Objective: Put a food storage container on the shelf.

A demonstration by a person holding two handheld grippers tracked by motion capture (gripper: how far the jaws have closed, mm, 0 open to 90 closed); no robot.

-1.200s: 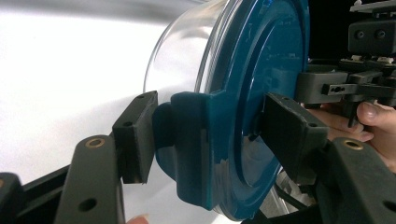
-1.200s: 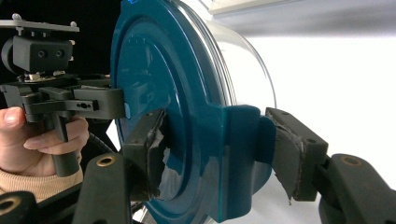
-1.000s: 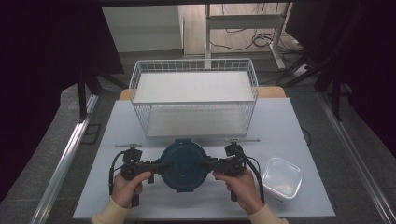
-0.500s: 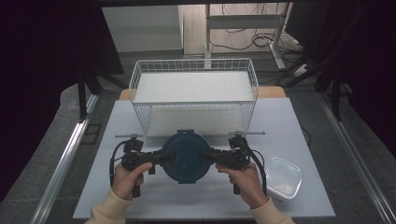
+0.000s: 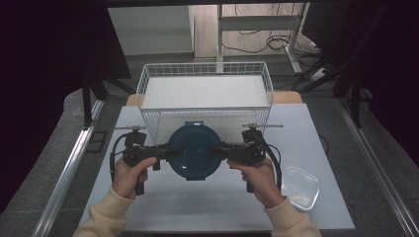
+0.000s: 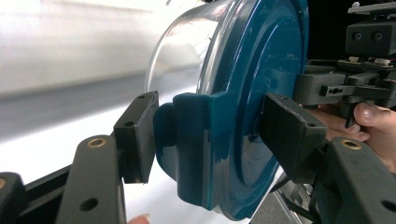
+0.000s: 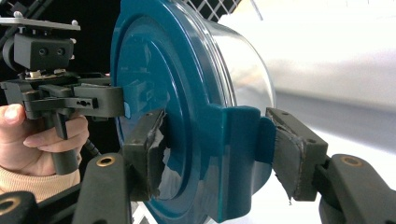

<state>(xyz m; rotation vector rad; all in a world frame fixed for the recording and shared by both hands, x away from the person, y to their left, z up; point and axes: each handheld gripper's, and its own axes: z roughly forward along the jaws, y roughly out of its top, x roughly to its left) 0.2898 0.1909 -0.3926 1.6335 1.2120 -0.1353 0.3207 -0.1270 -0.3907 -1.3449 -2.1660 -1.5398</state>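
Note:
A round clear container with a dark teal lid [image 5: 192,150] hangs above the white table [image 5: 212,207], just in front of the wire basket. My left gripper [image 5: 165,152] is shut on the lid's left latch, and my right gripper [image 5: 220,150] is shut on the opposite latch. In the left gripper view the pads [image 6: 140,135] press a teal latch tab and the lid [image 6: 261,70], with my left gripper [image 6: 215,135] closed around them. The right gripper view has my right gripper [image 7: 222,151] clamping the other tab of the lid [image 7: 159,60], and the clear bowl bulges behind.
A white wire basket [image 5: 205,91] with a white floor stands at the table's far edge, directly beyond the container. A clear square plastic tub [image 5: 300,187] lies at the front right. Metal frame rails run along both sides of the table.
Both grippers have carried the container away from the person and higher, from mid-table up to the basket's front wall. Their hold on the lid is unchanged.

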